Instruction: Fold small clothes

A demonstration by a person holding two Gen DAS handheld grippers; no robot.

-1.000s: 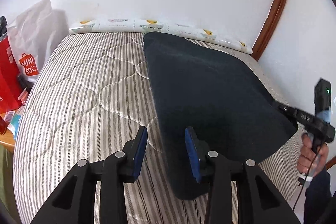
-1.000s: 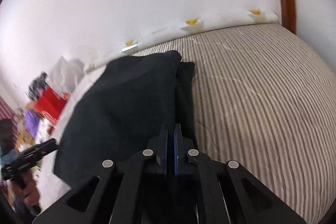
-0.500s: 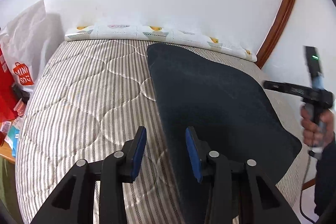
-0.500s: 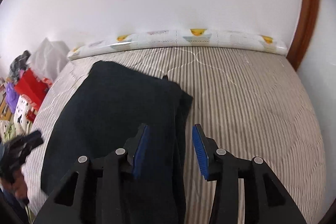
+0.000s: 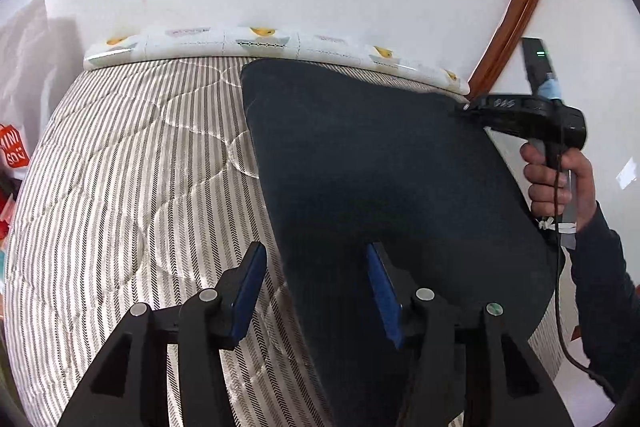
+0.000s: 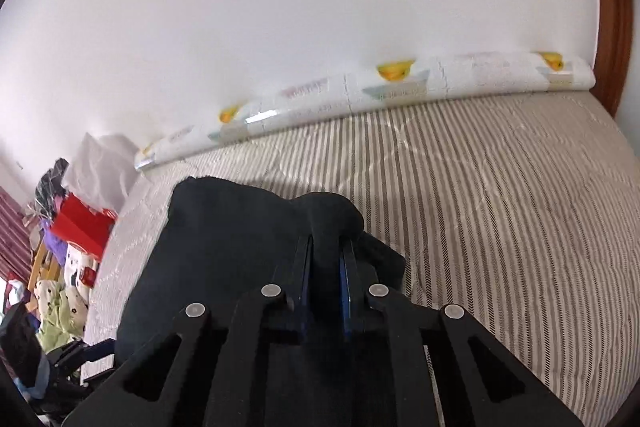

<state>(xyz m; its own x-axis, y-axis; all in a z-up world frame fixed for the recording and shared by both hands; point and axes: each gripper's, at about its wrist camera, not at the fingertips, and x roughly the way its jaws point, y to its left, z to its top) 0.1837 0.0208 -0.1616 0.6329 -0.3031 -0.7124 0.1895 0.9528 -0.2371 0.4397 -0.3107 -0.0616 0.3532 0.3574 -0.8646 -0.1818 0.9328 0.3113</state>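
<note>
- The left gripper (image 5: 314, 291) has its blue-padded fingers (image 5: 246, 287) spread wide apart and holds nothing; the left finger hangs over bare mattress, the right one over dark cloth.
- The right gripper (image 6: 326, 267) has its jaws drawn nearly together, clamped on a bunched fold of the dark garment (image 6: 240, 247) that rises as a rounded hump just past the fingertips.
- In the left wrist view the right gripper (image 5: 520, 113) meets the far right edge of the garment (image 5: 380, 167), with the person's hand (image 5: 560, 179) wrapped around its handle.
- The garment spreads forward and to the right of the left gripper, its straight left edge running between the two fingers; from the right gripper it extends ahead and to the left.
- The cloth is matte, very dark navy or black, lying mostly flat with a straight left edge.
- The mattress (image 5: 132, 187) beneath is quilted, with grey and cream herringbone stripes and curved stitching.
- A white printed roll (image 6: 400, 87) with yellow motifs lies along the wall beyond both grippers.
</note>
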